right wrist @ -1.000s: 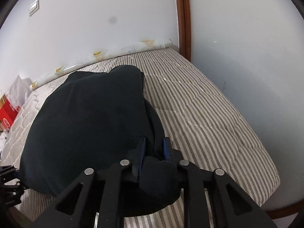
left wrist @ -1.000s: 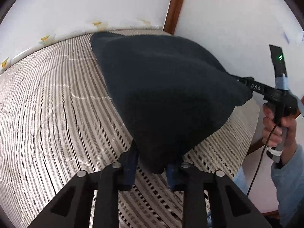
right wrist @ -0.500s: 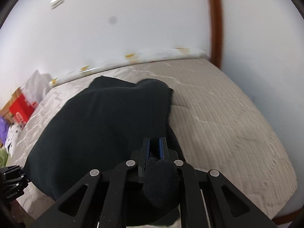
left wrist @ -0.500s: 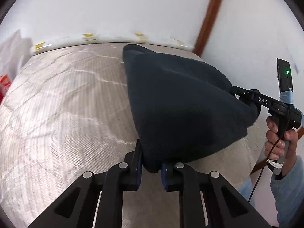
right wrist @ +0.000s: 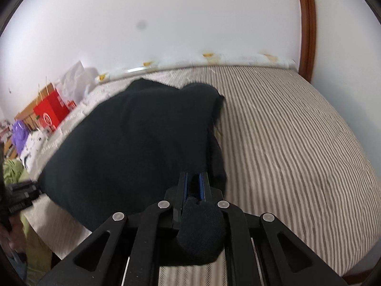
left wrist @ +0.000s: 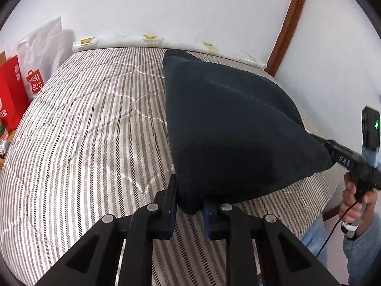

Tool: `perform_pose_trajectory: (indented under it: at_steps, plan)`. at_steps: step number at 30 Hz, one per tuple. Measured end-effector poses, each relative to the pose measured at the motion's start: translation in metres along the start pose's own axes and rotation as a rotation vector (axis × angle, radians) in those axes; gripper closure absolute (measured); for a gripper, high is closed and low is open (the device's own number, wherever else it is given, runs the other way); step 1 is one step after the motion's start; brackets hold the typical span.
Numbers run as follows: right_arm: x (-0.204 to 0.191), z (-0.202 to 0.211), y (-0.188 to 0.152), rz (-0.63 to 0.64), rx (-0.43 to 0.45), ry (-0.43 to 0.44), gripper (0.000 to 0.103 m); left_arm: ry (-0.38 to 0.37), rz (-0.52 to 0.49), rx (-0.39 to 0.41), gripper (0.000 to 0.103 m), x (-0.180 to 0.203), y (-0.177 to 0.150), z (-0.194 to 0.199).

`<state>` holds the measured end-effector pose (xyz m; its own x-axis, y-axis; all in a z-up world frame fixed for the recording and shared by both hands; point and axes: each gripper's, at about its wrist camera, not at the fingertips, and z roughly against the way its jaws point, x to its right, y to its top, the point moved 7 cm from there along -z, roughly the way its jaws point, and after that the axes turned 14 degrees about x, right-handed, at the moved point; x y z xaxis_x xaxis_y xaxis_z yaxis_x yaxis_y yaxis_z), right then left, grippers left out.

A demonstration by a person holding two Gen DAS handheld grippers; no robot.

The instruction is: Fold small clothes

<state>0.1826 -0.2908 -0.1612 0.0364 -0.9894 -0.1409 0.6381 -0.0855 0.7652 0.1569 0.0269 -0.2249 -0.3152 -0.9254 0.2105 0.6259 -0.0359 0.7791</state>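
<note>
the dark garment [left wrist: 233, 128] hangs stretched between 2 grippers above the striped bed [left wrist: 90, 124], its far edge trailing on the bedding; the left gripper [left wrist: 189, 211] has its jaws clamped on 1 near corner; the right gripper [right wrist: 194, 186] has its jaws pinched tight on the other; this looks like the carrying step of a fold; next, likely lower the near edge evenly onto the far half.
</note>
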Motion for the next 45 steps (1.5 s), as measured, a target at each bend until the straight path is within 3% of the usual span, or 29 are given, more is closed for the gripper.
perform_pose_trajectory:
  at_steps: [5, 11, 13, 18, 28, 38, 39, 40, 41, 45]
  plan:
    - [0.002, 0.009, -0.012, 0.055, 0.007, -0.048, 0.092, 0.024, -0.001, -0.009, 0.082, -0.001, -0.008, 0.014]
    - [0.009, 0.021, 0.017, 0.05, 0.028, -0.037, 0.07, 0.06, 0.02, 0.053, 0.063, -0.023, 0.008, 0.047]
    - [0.015, 0.022, 0.034, 0.032, 0.044, -0.033, 0.063, 0.068, 0.023, 0.077, 0.048, -0.03, 0.02, 0.053]
    - [0.024, 0.001, 0.071, -0.008, 0.035, -0.01, 0.058, 0.083, 0.032, 0.098, 0.048, -0.038, 0.055, 0.041]
    - [0.026, -0.075, 0.111, -0.048, -0.055, 0.019, 0.058, 0.048, 0.027, 0.069, 0.048, -0.03, 0.107, -0.025]
    - [0.026, -0.151, 0.099, -0.069, -0.188, 0.037, 0.058, 0.011, 0.042, 0.0, 0.048, -0.029, 0.107, -0.079]
    - [0.025, -0.154, 0.097, -0.071, -0.192, 0.037, 0.062, 0.008, 0.04, -0.005, 0.048, -0.028, 0.106, -0.082]
    - [0.023, -0.157, 0.096, -0.066, -0.186, 0.042, 0.084, 0.006, 0.037, -0.009, 0.048, -0.028, 0.106, -0.083]
    - [0.02, -0.158, 0.097, -0.054, -0.171, 0.053, 0.094, 0.005, 0.033, -0.011, 0.048, -0.027, 0.105, -0.084]
    - [0.015, -0.143, 0.12, 0.051, 0.025, 0.045, 0.096, -0.006, 0.021, -0.017, 0.048, -0.023, 0.104, -0.086]
